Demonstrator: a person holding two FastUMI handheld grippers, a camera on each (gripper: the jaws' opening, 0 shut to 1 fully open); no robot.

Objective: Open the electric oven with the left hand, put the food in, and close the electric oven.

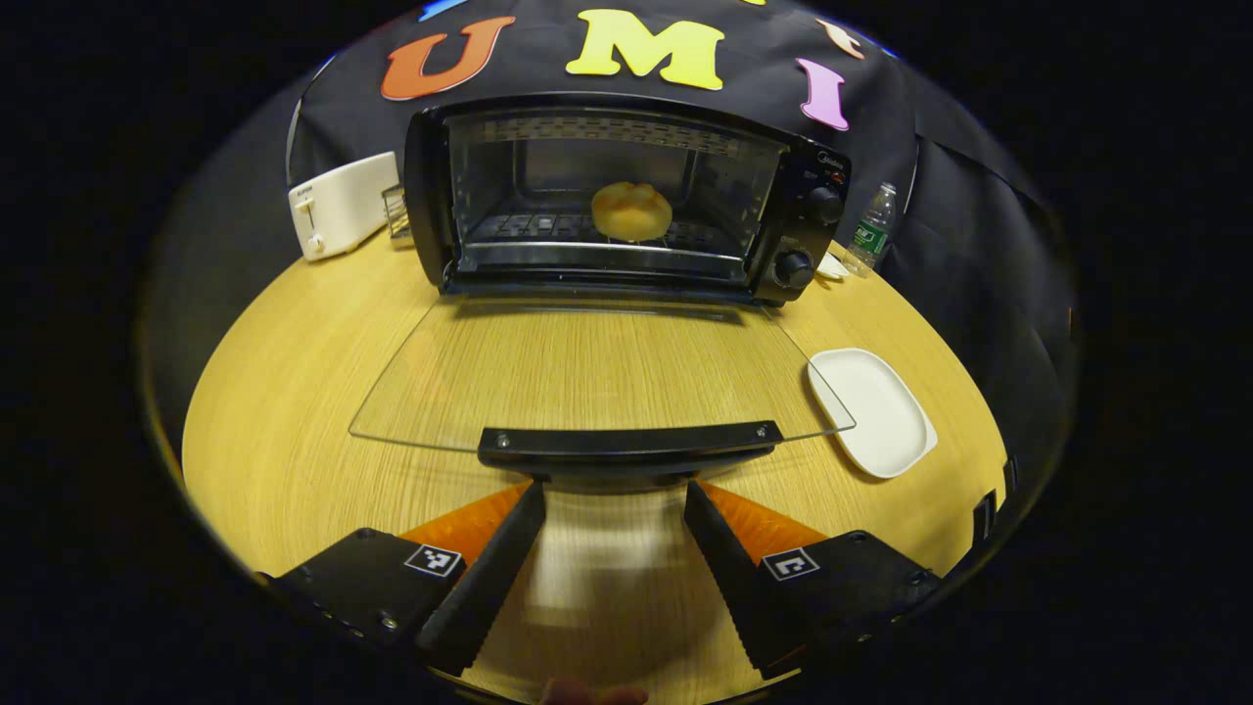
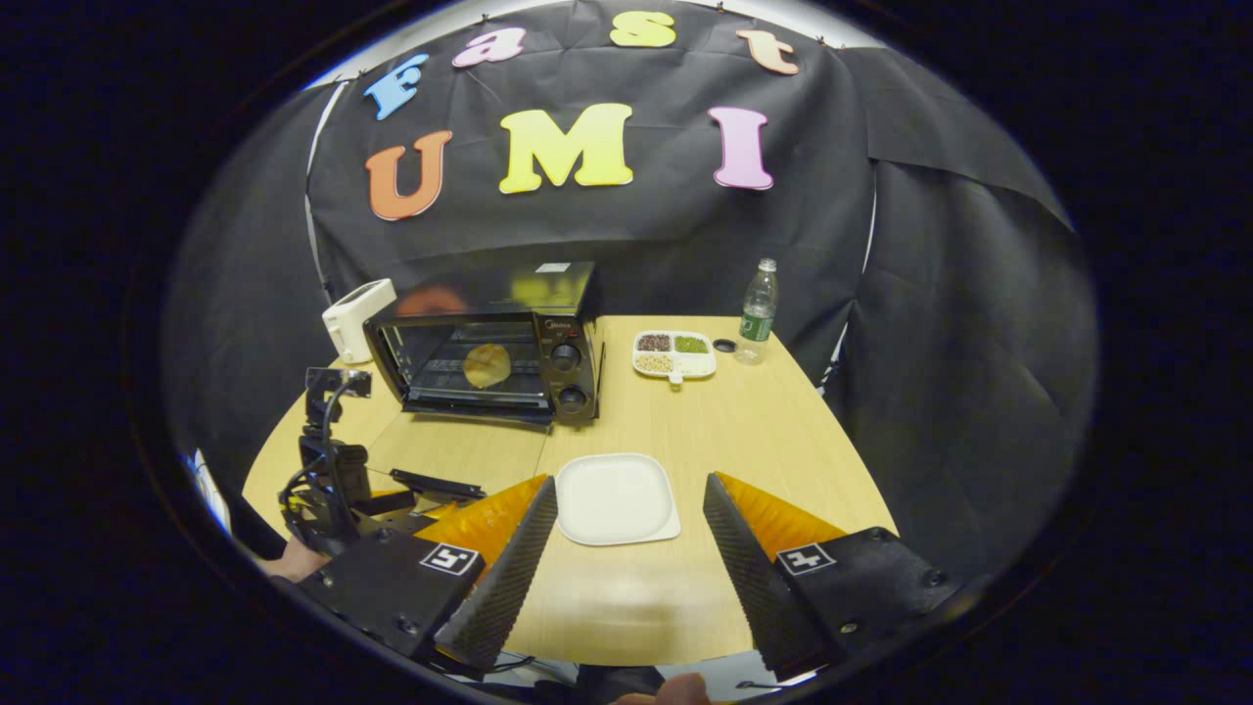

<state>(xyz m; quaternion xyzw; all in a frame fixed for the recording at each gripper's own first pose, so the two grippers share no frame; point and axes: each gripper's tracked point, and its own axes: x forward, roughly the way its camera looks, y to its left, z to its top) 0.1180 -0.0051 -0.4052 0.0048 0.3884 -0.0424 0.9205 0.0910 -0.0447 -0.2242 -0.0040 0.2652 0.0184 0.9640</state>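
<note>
Sitting on oven rack, round golden bun

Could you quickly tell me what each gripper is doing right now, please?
Left gripper: open, empty, just before the oven door handle.
Right gripper: open, empty.
</note>
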